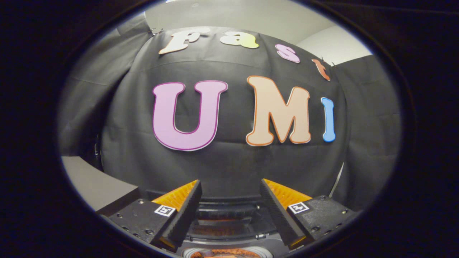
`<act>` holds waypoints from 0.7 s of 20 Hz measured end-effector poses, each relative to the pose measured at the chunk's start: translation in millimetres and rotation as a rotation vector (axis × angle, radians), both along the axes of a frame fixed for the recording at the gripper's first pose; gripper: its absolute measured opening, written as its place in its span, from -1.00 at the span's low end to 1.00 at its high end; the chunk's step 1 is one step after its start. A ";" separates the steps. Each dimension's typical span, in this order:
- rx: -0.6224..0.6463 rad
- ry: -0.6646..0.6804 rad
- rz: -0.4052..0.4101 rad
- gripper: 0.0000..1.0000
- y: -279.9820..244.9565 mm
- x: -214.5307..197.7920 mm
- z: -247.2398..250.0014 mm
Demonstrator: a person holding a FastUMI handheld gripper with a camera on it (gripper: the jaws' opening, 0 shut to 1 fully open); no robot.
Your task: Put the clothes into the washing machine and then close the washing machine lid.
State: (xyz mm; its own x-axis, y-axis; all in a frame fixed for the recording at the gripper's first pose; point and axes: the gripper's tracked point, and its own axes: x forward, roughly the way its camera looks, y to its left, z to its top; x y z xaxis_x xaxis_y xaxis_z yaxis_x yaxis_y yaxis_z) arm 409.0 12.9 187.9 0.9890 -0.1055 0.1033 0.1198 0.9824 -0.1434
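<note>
Gripper point(229, 200) held high facing the booth wall point(233, 165), its 2 fingers apart, nothing between them. Washing machine point(229, 215) sits low between them; something orange, likely clothes point(224, 253), at its opening. Probably pre-grasp: next move needs a dip down.

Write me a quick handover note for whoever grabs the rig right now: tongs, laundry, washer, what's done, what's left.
Tongs: open, nothing between the fingers, raised and pointing at the booth's black cloth wall.
Washing machine: a dark machine-like body sits low between and just below the fingers; whether its lid is open cannot be told.
Clothes: an orange-brown patch shows below the fingers, possibly a garment; hard to tell.
Done: nothing confirmed.
Left: grasp the clothes, load them, close the lid.
</note>
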 end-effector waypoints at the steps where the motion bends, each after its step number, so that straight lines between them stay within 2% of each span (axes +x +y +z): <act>1: -0.008 -0.018 0.007 0.96 3.6 8.3 5.7; 5: -0.040 -0.022 -0.013 0.95 6.3 46.2 11.8; 8: 0.023 -0.038 -0.037 0.95 1.8 66.1 9.9; 11: 0.026 0.002 -0.017 0.94 3.8 88.2 -14.4; 14: 0.009 0.067 -0.044 0.94 -7.8 100.1 -46.2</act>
State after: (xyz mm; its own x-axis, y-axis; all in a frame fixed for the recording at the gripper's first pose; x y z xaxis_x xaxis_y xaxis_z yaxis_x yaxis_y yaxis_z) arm 509.0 5.1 141.6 0.9881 -0.1496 0.0355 0.1532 0.9776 -0.1440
